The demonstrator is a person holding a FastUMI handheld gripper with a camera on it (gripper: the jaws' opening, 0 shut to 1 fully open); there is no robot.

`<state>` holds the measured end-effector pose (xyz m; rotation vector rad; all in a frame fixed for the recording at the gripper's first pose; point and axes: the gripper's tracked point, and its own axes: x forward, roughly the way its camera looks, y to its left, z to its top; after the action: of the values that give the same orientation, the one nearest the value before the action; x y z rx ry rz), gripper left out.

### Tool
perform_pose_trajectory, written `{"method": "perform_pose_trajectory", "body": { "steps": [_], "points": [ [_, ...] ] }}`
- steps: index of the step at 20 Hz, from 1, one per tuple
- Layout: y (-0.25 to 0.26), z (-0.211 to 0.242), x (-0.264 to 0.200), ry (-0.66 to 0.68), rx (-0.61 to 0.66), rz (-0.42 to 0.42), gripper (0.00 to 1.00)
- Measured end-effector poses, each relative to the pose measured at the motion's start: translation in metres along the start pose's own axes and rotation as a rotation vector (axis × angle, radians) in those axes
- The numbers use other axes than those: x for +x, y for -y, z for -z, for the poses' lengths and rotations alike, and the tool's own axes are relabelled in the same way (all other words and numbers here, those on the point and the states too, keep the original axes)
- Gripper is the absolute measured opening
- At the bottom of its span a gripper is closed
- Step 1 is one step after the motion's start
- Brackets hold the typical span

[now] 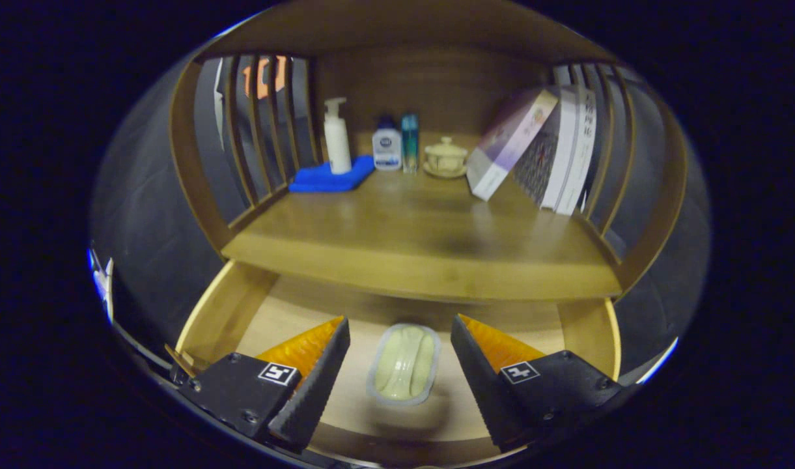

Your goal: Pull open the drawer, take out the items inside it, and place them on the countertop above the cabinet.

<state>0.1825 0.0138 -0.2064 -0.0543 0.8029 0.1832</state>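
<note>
Now hand-held gripper (400, 332) angled down over open drawer (221, 319), fingers spread apart, straddling sealed packet (404, 365), untouched.

The drawer (228, 319) stands pulled open below the cabinet's wooden surface (423, 241), its pale wood floor showing. One item lies flat inside it — a small sealed packet (404, 365), pale green with a clear rounded rim, set lengthwise. It sits between the spread fingers of the gripper (400, 339), touching neither — apart from both drawer walls.
</note>
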Motion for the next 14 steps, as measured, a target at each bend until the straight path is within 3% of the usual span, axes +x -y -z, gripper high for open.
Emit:
{"method": "perform_pose_trajectory", "body": {
  "steps": [6,11,14],
  "points": [
    [0.009,0.021,0.035,-0.178,-0.029,0.025,0.98],
    [0.001,0.038,0.048,-0.299,0.019,-0.003,0.96],
    [0.001,0.046,0.053,-0.352,0.034,-0.001,0.84]
  ]
}}
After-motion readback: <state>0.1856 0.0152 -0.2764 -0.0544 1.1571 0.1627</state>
